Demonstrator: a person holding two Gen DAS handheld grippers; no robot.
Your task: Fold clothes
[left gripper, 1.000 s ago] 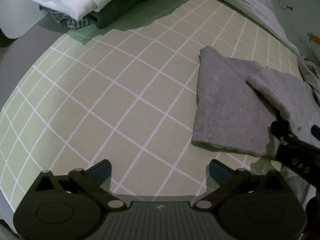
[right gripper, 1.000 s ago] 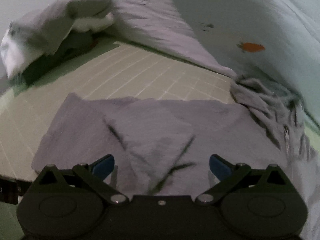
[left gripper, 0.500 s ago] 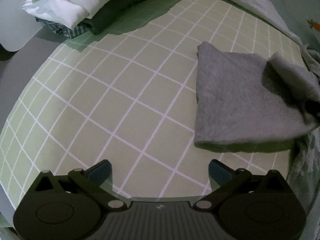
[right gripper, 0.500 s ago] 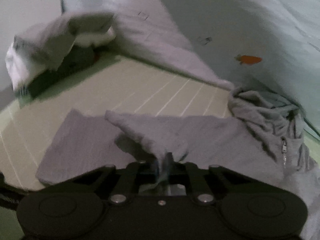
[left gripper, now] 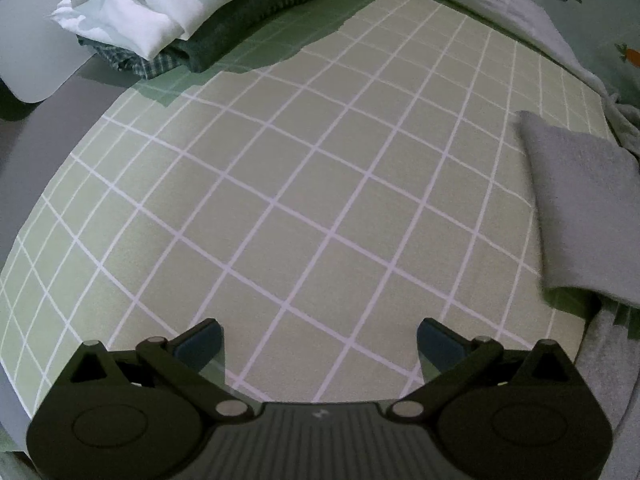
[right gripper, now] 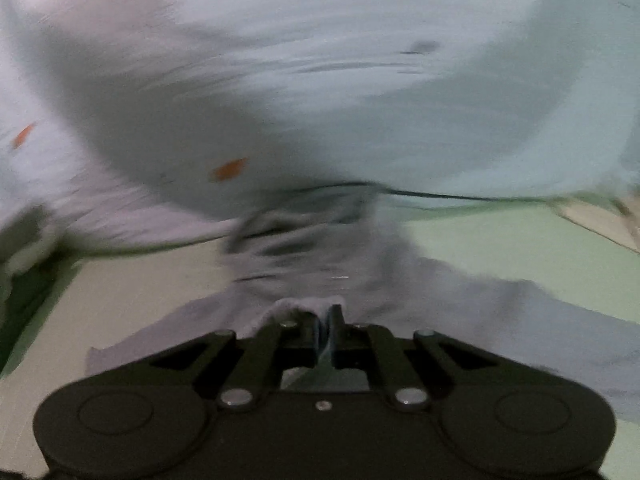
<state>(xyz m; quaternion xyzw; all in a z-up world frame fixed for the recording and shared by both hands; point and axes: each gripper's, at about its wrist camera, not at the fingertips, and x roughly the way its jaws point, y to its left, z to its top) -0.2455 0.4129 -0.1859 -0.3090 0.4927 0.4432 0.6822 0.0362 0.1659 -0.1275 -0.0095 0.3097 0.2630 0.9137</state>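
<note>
Right gripper [right gripper: 325, 322]: jaws clenched on a bunched fold of the grey garment [right gripper: 460, 312], pinched cloth standing up between the pads. Remainder of the same garment spread ahead of and to either side of the jaws, blurred, trailing over pale gridded mat [right gripper: 132, 284] to the left and plain green sheet [right gripper: 520, 240] to the right. Further ahead of the jaws, pale blue bedding [right gripper: 320, 80] with small orange motifs, much smeared; detail not legible. Left gripper [left gripper: 319, 344]: jaws released, blue pads [left gripper: 202, 342] set wide apart, nothing between them, bare mat only. Checked green mat [left gripper: 280, 184] with white grid lines filling the field directly ahead of the jaws. Grey garment [left gripper: 580, 216] lying well off to the right of the open jaws, folded, flat on the mat's right edge, apart from both fingers. Far ahead and to the left of the jaws, stack of folded clothes [left gripper: 160, 36]: white piece on top, dark grey and checked pieces beneath. Far ahead and to the right, pale bedding [left gripper: 560, 8] along the mat's far edge.
</note>
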